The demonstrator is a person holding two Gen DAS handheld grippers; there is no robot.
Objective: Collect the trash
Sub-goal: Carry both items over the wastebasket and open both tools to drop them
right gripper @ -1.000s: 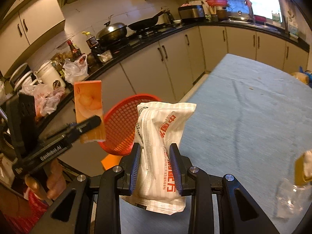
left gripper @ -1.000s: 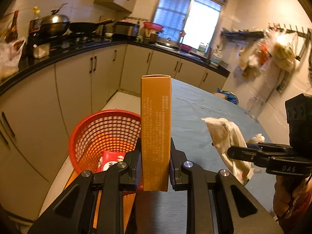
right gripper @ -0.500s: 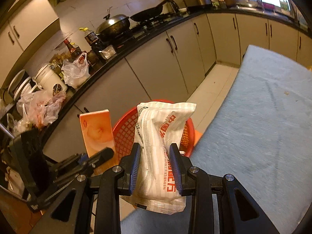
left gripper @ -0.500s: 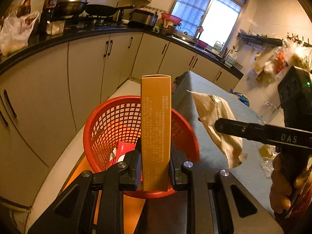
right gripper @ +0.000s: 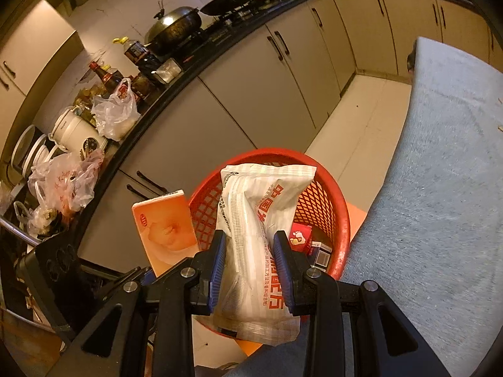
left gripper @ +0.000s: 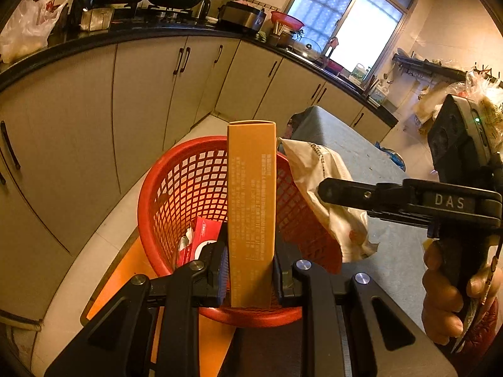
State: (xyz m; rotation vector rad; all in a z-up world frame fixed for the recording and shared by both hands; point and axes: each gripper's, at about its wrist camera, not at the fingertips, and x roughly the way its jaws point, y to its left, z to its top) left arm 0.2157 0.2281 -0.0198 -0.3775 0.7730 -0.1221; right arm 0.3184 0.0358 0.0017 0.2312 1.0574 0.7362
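Box (left gripper: 251,207) sits clamped low in the left gripper (left gripper: 250,267), stiff and light, above the bin (left gripper: 176,188). Right gripper (right gripper: 250,270) pinches the soft, crinkly bag (right gripper: 261,220) mid-body over the rim; likely slippery.

A: Support surfaces?
B: Pale tile floor (right gripper: 355,125) w/ an orange mat (left gripper: 125,270) on it. Red mesh basket (left gripper: 176,194) stands on the mat, just beside the table edge.
A: Table?
B: Grey-blue cloth-covered table (right gripper: 440,188). Visible part carries only small specks. Far end is partly out of view.
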